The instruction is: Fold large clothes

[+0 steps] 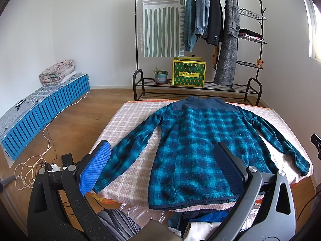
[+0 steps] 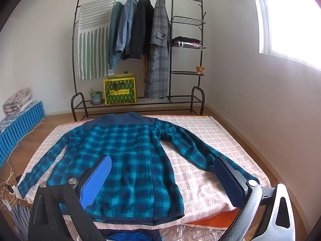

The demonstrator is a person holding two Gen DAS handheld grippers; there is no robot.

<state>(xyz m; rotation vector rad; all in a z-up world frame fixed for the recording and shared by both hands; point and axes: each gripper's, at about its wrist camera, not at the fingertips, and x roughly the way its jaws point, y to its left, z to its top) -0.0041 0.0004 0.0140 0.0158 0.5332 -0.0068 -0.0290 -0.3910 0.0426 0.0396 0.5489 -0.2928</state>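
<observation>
Where woven mat (image 1: pixel 128 120) lies, fleecy plaid jacket (image 1: pixel 192 140) spreads.

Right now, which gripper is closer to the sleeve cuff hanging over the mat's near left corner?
Left. The left gripper has that cuff beside its left finger; the right gripper sits over the shirt's right half, away from the cuff.

Teal-and-navy plaid fleece jacket (image 1: pixel 192 140) (image 2: pixel 128 156) with solid navy yoke: spread flat, back up, sleeves angled outward, collar far, hem near.
</observation>
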